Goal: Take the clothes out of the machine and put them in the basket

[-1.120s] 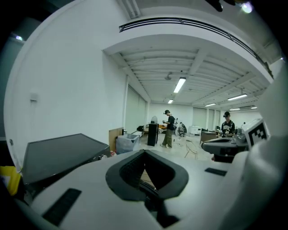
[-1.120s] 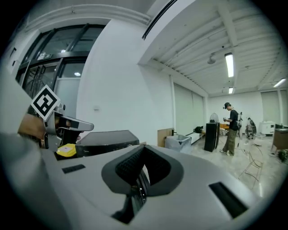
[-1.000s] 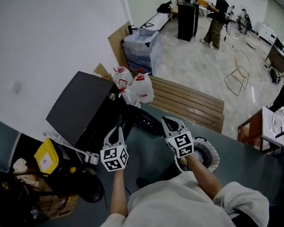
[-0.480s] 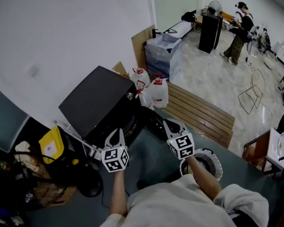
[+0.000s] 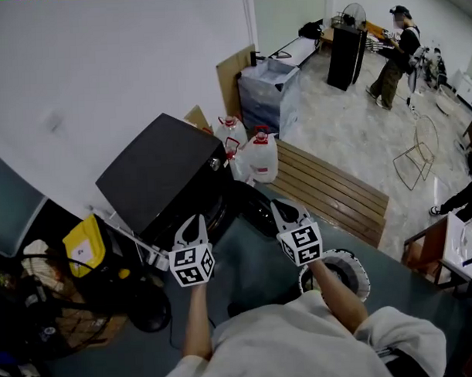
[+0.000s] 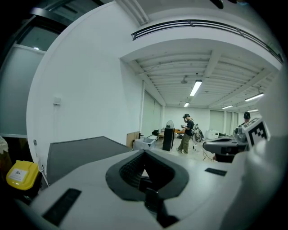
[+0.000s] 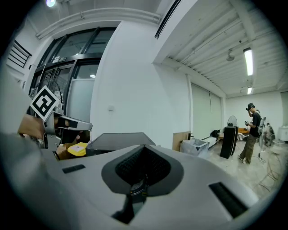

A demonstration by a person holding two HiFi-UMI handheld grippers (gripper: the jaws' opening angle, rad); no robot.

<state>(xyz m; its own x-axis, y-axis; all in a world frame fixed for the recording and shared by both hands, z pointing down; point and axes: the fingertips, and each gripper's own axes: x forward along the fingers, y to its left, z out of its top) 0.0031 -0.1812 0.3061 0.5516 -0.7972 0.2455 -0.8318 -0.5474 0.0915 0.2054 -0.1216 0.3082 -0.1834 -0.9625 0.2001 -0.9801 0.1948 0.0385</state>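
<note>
— What sits at the far left?

— A yellow plastic canister [image 5: 82, 249], low among dark clutter by the wall. Just to its right stands the black box-shaped washing machine [image 5: 160, 172] with its flat, dull lid.

— And its opening?

— The front faces the person. It is so dark there that I can't make out any clothes inside.

— The tools?

— The left gripper [image 5: 194, 222] is held just in front of the machine. Its jaws are clenched together with nothing between them. Past the machine's far corner, two white plastic jugs with red caps [image 5: 254, 154] stand just beside it. The right gripper [image 5: 286, 211] is level with the left one and a little apart from it. It is also pinched closed and empty.

— The basket?

— A round white plastic basket [image 5: 353, 265] stands on the grey floor near the machine. It is under the right forearm, which hides most of its inside.

— Farther right?

— A slatted wooden pallet [image 5: 329, 190] lies flat. Well beyond it, a person [image 5: 394, 55] stands on the pale floor.
</note>
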